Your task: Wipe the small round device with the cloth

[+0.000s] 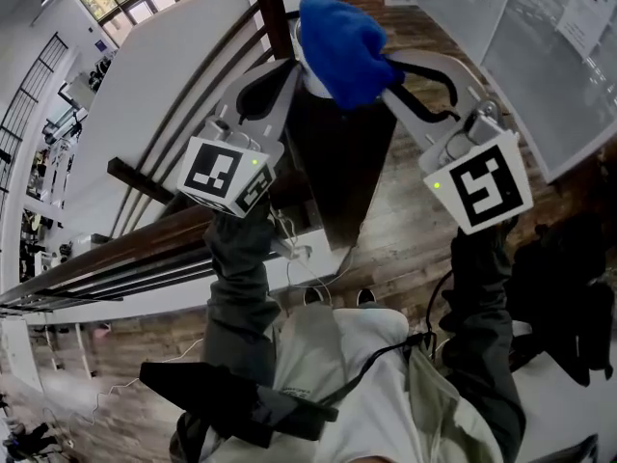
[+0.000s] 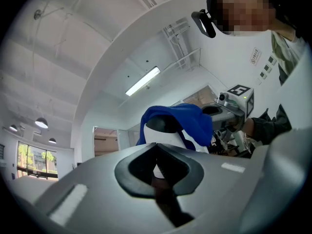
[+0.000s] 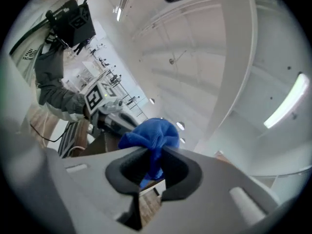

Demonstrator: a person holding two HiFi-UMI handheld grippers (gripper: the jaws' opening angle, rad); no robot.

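Both grippers are raised in front of me. The small round device (image 2: 163, 134), white with a black top, sits in my left gripper (image 2: 157, 152), whose jaws are shut on its lower part. A blue cloth (image 1: 342, 46) drapes over the device's top and far side; the cloth (image 2: 190, 117) hides much of it. My right gripper (image 3: 152, 156) is shut on a fold of the cloth (image 3: 148, 133). In the head view the left gripper (image 1: 294, 70) and right gripper (image 1: 393, 73) meet under the cloth, and only a white sliver of the device (image 1: 312, 84) shows.
Below the grippers lie a wooden floor (image 1: 386, 249), a dark upright panel (image 1: 333, 162) and a long dark rail (image 1: 116, 258). A white board (image 1: 145, 95) stands at the left. Glass panels (image 1: 549, 56) are at the right, a black bag (image 1: 569, 297) beneath them.
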